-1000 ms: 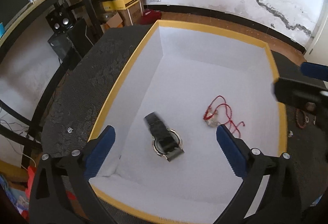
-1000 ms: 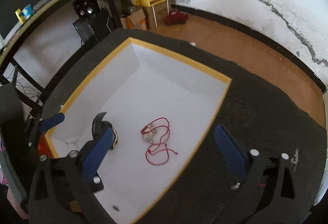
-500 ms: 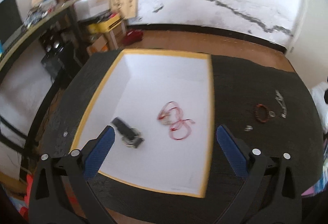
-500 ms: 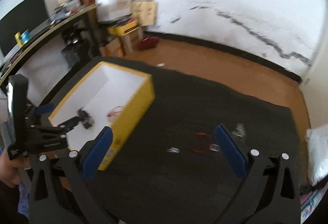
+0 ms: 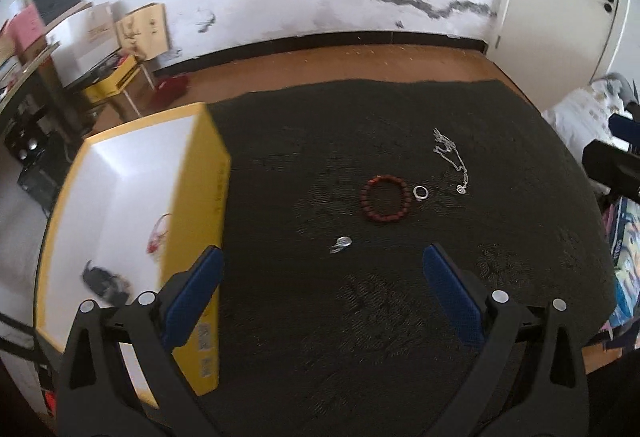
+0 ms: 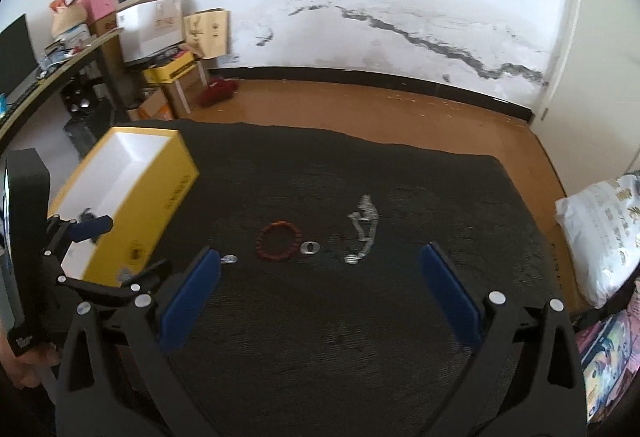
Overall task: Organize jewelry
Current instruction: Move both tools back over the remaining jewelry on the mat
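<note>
A red bead bracelet (image 5: 385, 199) lies flat near the middle of a dark-covered desk (image 5: 360, 317), with 3 silver pieces around it: a ring (image 5: 420, 192) just beside it, a chain necklace (image 5: 451, 161) farther out toward the desk's right, and a small pendant (image 5: 340, 244) nearer the cameras. They sit loose and well apart, probably waiting to be carried 1 at a time into the yellow box (image 5: 208, 205) at the desk's left edge.

The box is open-topped with a white interior. The left wrist view looks down into it and shows a red cord necklace (image 5: 157, 235) and a dark, blurred watch (image 5: 105, 281) on its floor. The right wrist view sees mainly the box's outer wall, so most of its contents are hidden there.

The left claw (image 5: 320, 297) is released, its blue pads spread wide above the desk, grasping nothing. The right claw (image 6: 320, 297) is likewise released and empty. Only the right view shows the left tool (image 6: 76, 257) from outside, next to the box, with a hand (image 6: 24, 369) at the frame's lower left.
</note>
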Demonstrator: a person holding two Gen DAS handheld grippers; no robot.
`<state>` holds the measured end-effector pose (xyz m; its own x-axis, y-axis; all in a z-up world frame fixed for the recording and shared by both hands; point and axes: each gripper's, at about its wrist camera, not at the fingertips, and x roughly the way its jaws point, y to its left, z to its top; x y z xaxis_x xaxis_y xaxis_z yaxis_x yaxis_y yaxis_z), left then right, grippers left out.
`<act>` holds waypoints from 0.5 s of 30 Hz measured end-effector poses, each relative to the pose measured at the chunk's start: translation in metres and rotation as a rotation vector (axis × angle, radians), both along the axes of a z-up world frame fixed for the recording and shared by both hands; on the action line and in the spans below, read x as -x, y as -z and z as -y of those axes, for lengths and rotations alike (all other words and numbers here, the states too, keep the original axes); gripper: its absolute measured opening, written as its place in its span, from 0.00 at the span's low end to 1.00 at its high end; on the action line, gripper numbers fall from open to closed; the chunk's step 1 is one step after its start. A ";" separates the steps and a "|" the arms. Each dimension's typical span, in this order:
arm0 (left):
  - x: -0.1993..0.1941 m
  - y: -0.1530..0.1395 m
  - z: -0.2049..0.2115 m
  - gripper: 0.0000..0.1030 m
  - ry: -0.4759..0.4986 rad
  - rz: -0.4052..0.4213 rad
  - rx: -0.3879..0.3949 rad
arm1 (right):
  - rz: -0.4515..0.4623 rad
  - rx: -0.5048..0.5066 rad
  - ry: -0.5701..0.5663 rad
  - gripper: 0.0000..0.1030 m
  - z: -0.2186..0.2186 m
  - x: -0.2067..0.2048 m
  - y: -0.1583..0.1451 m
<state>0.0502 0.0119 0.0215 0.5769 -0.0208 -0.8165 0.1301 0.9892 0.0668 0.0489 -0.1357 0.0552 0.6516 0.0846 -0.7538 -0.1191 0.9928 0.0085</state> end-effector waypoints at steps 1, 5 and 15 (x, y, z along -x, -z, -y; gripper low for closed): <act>-0.005 0.005 0.004 0.94 0.005 -0.004 -0.004 | -0.002 0.004 0.010 0.94 0.006 -0.003 0.005; -0.031 0.029 0.021 0.94 0.018 -0.021 0.010 | -0.030 -0.011 0.048 0.94 0.030 -0.015 0.027; -0.078 0.094 0.056 0.94 0.049 -0.063 0.007 | -0.119 -0.007 0.070 0.94 0.055 -0.044 0.084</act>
<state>0.1283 -0.0436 -0.0721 0.5223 -0.0537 -0.8511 0.1823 0.9820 0.0499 0.0926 -0.1906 -0.0292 0.5620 0.0480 -0.8258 -0.0472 0.9985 0.0259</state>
